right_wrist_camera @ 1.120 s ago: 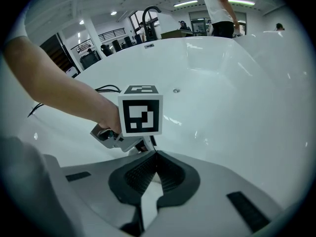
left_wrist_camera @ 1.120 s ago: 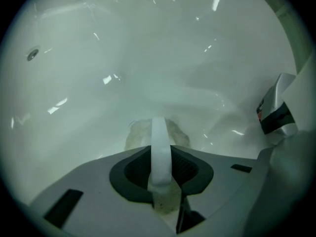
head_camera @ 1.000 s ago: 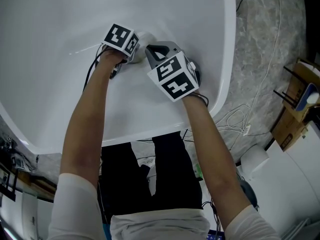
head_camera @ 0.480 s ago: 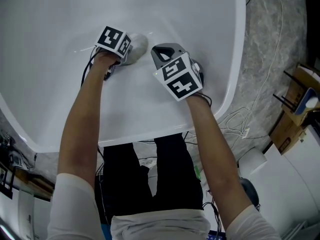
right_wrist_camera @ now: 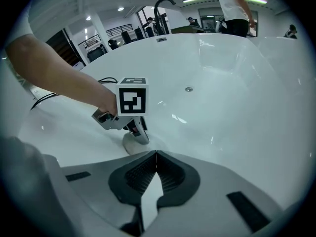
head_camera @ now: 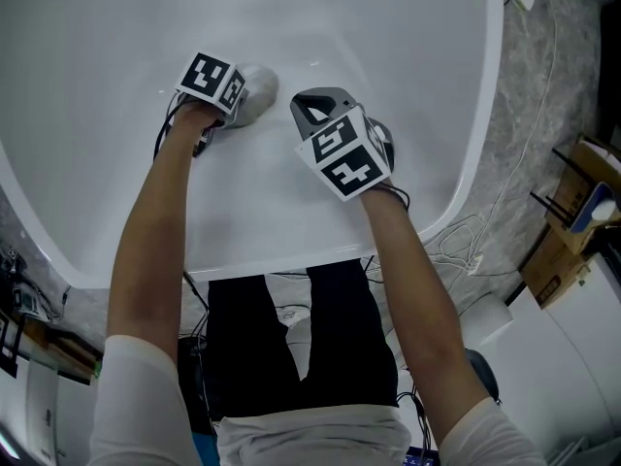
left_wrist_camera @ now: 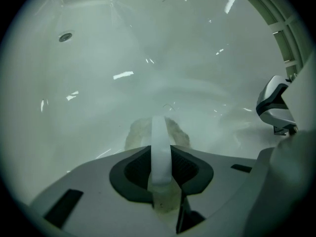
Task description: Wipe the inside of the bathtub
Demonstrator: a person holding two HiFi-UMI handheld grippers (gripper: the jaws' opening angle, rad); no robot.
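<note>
The white bathtub (head_camera: pixel 388 27) fills most of the head view, and both arms reach down into it. The right tool (right_wrist_camera: pixel 156 154) is held just above the tub's inner surface, its jaws pressed together with nothing between them. Just beside it, the left tool (left_wrist_camera: pixel 160 127) pinches a pale cloth (head_camera: pixel 256 87) and presses it against the tub's inside. A small round drain fitting (left_wrist_camera: pixel 64 36) sits farther along the tub.
</note>
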